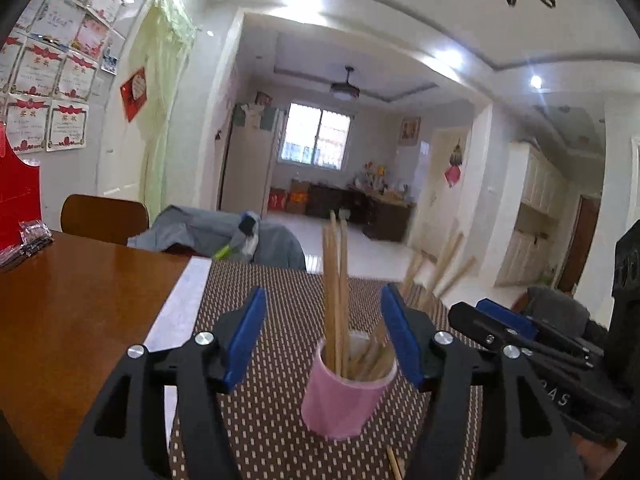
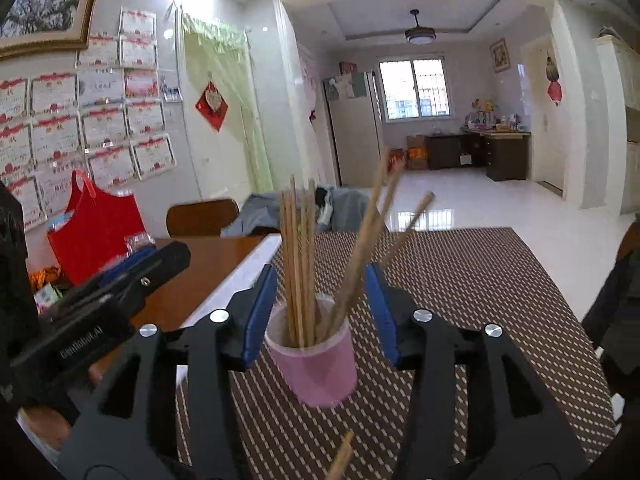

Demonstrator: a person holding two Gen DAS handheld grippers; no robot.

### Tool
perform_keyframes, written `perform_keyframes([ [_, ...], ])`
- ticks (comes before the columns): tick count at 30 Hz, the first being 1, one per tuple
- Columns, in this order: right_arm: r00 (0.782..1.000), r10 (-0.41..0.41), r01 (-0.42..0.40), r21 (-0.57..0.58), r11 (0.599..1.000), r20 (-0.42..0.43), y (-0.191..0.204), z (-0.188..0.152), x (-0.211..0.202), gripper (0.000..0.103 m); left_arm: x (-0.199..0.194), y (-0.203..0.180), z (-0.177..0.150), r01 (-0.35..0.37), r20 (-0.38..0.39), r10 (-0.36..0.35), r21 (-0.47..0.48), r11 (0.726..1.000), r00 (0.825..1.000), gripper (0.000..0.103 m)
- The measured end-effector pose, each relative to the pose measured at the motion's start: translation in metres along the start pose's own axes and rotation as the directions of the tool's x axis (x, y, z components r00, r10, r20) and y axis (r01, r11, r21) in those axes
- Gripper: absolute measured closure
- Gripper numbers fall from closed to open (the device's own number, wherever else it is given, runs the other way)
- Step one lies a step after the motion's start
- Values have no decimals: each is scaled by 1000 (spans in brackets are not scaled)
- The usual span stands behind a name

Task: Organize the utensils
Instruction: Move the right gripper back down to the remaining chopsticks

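A pink cup (image 1: pixel 344 400) (image 2: pixel 316 364) stands on a brown dotted placemat (image 1: pixel 256 420) (image 2: pixel 460 300) and holds several wooden chopsticks (image 1: pixel 334 280) (image 2: pixel 298 260), some upright and some leaning right (image 2: pixel 368 248). My left gripper (image 1: pixel 324 290) is open, its blue pads (image 1: pixel 246 336) standing wide on either side of the cup without touching it. My right gripper (image 2: pixel 320 269) is open too, with its pads (image 2: pixel 382 316) flanking the cup's rim and the chopsticks. Each gripper shows in the other's view, the right gripper (image 1: pixel 500 326) at the right edge and the left gripper (image 2: pixel 132 276) at the left. One loose chopstick (image 1: pixel 394 464) (image 2: pixel 340 458) lies on the mat near me.
The mat lies on a glossy wooden table (image 1: pixel 80 320) (image 2: pixel 208 272). A red bag (image 2: pixel 96 228) and small packets (image 1: pixel 28 240) sit at the table's left. A chair (image 1: pixel 104 218) and a chair draped with a grey jacket (image 1: pixel 208 232) stand at the far edge.
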State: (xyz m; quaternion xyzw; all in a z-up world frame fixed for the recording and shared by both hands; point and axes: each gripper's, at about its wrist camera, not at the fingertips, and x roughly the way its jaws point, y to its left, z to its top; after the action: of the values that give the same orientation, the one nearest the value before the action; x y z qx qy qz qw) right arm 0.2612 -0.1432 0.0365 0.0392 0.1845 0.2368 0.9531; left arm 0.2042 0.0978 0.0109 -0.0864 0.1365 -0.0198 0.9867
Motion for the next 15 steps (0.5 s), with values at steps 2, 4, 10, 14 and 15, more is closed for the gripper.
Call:
perform_keyframes([
  [2, 999, -6, 5, -11, 1000, -34, -4, -10, -6, 53, -2, -5, -10, 8, -46, -8, 15, 1000, 999, 43],
  [4, 997, -12, 11, -16, 1000, -76, -8, -21, -9, 53, -4, -10, -21, 17, -96, -14, 37, 999, 995, 43],
  [10, 976, -46, 42, -23, 999, -211, -24, -62, -19, 51, 1, -29, -56, 72, -284, -41, 97, 993, 958, 43],
  [14, 958, -55, 53, -17, 998, -283, -34, -84, -22, 46, 10, -42, -82, 94, -429, -35, 117, 989, 903, 43],
  [15, 953, -56, 53, -18, 998, -299, -35, -88, -22, 46, 14, -44, -88, 98, -466, -31, 121, 988, 884, 43],
])
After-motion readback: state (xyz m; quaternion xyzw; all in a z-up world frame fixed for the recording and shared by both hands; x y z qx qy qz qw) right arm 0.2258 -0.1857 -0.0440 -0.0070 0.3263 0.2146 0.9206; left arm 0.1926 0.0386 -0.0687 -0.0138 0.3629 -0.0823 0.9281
